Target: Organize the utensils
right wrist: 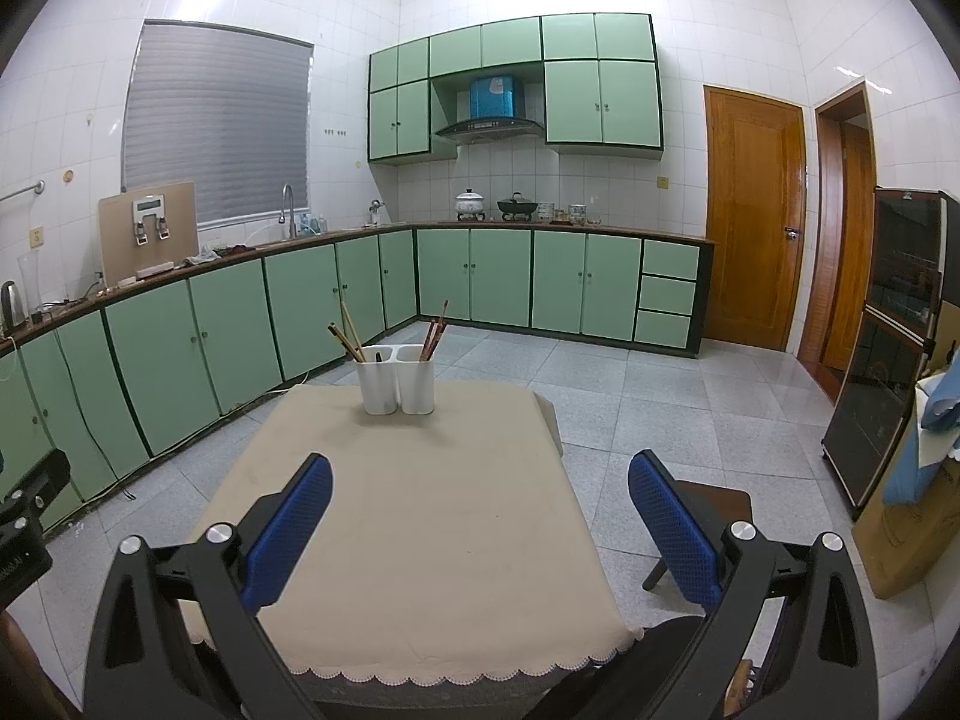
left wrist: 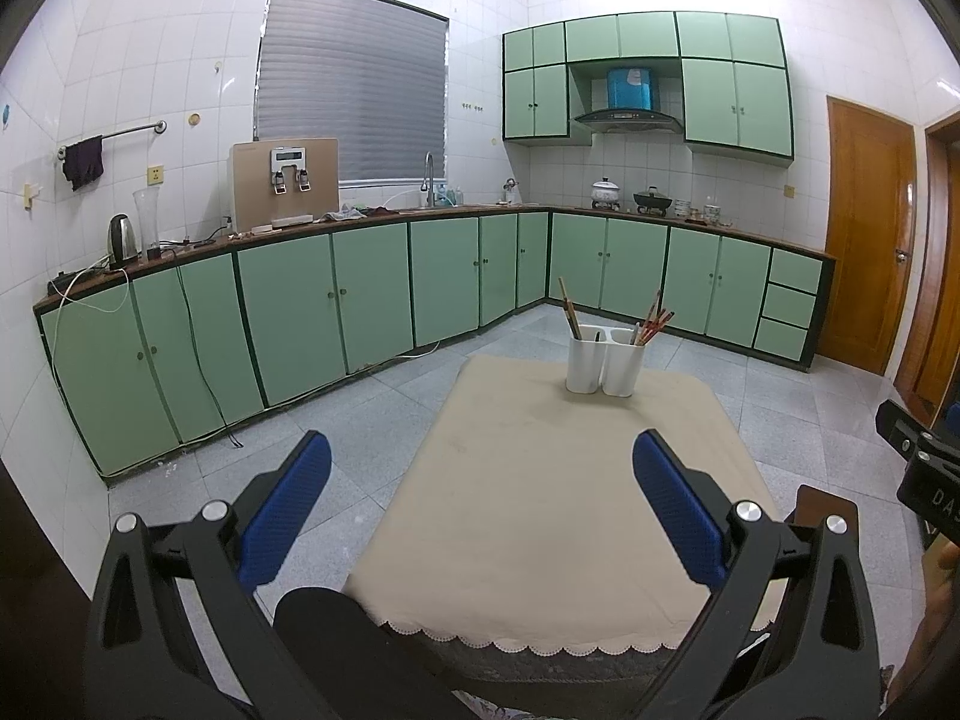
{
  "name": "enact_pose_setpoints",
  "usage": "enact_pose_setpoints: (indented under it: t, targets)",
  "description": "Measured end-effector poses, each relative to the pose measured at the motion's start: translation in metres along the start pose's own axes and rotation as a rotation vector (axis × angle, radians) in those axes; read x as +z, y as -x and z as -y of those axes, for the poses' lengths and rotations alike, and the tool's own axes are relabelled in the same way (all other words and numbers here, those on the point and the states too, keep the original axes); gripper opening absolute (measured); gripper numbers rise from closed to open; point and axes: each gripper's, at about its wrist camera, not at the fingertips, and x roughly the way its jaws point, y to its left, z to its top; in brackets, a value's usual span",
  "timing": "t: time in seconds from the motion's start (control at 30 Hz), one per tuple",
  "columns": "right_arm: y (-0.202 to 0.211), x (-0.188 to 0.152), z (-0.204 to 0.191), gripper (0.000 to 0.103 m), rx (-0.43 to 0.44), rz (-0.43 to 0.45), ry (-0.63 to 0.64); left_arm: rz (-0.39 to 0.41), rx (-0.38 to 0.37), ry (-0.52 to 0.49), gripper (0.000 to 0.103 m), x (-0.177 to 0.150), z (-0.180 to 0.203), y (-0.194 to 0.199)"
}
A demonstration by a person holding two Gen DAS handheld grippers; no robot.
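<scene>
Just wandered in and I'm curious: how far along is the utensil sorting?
It looks mostly done: chopsticks and other utensils stand in both compartments of the white holder on the table, and nothing loose shows on the tablecloth. Nothing is in hand: the left gripper and right gripper are open. Little seems left.

A home kitchen. White tiles cover the walls, and green cabinets run in an L under a dark counter, with more cabinets above a range hood. On the counter stand a sink tap, a kettle, a water dispenser, a white pot and a wok. A blind covers the window, a towel hangs on a rail, and a wooden door leads out. A cloth-covered table stands on the grey tiled floor.
</scene>
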Motion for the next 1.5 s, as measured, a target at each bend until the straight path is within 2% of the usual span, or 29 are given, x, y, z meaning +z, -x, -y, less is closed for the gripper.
enact_pose_setpoints:
  t: [1.5]
  targets:
    - [0.0017, 0.0030, -0.0004, 0.097, 0.006, -0.001, 0.001, 0.006, 0.000, 0.003, 0.098, 0.0031, 0.0060, 0.0050]
